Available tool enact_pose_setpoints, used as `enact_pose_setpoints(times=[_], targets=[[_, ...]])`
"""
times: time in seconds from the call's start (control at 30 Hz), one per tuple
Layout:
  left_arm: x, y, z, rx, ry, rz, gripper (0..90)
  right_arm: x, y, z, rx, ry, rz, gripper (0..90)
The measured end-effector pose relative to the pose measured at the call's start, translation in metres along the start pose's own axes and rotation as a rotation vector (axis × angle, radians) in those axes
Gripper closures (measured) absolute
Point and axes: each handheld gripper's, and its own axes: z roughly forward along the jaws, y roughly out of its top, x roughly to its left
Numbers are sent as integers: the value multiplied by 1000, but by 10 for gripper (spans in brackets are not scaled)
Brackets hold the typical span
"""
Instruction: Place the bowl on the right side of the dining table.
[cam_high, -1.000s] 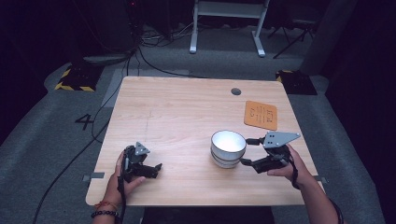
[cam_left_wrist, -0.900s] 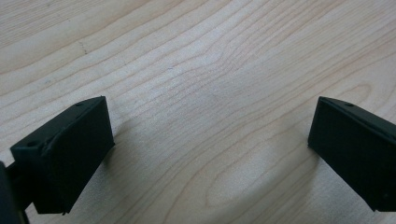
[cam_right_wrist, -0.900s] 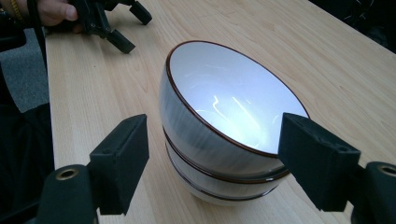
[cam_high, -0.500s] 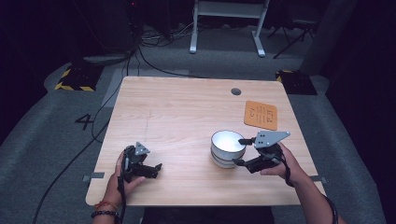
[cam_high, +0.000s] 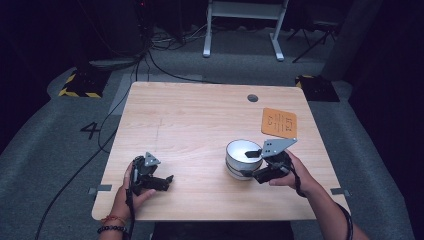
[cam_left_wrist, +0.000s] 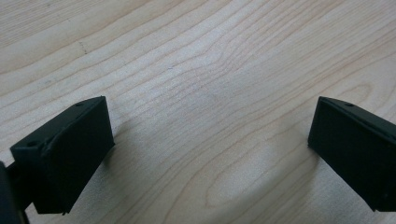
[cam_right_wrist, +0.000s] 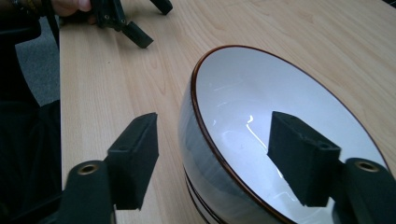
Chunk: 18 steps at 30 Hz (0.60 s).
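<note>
The white bowl (cam_high: 243, 157) with its dark rim stood upright on the wooden tabletop (cam_high: 200, 120), toward the person's right and near the front edge. The bowl appeared to be a stack of two, though this was hard to tell.

The right hand-held gripper (cam_high: 251, 163) sat at the bowl's right side. Its jaws straddled the bowl's wall, one inside over the white interior and one outside against the bare wood. They had just been closing, yet in the right gripper view (cam_right_wrist: 219, 161) a gap showed between each pad and the wall, so the jaws stood apart and not clamped on the bowl.

The left hand-held gripper (cam_high: 162, 181) rested well to the left of the bowl, low on the tabletop. Its jaws were wide apart with nothing but wood grain between them in the left gripper view (cam_left_wrist: 210, 154).

An orange card (cam_high: 279, 123) lay flat behind the bowl, near the tabletop's right edge and apart from the bowl.
</note>
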Motion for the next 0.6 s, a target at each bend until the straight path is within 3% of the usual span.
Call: enact_pose_setpoints(times=[0.3,0.37,0.4,0.6], targets=[[0,0,0,0,1,0,1,-4,3,10,40,32,7,333],[0,0,0,2,0,2,1,-4,3,11,42,39,8,377],[0,0,0,0,1,0,1,-6,3,12,40,46,8,489],[0,0,0,1,0,2,1,-8,7,14,44,107,10,663]])
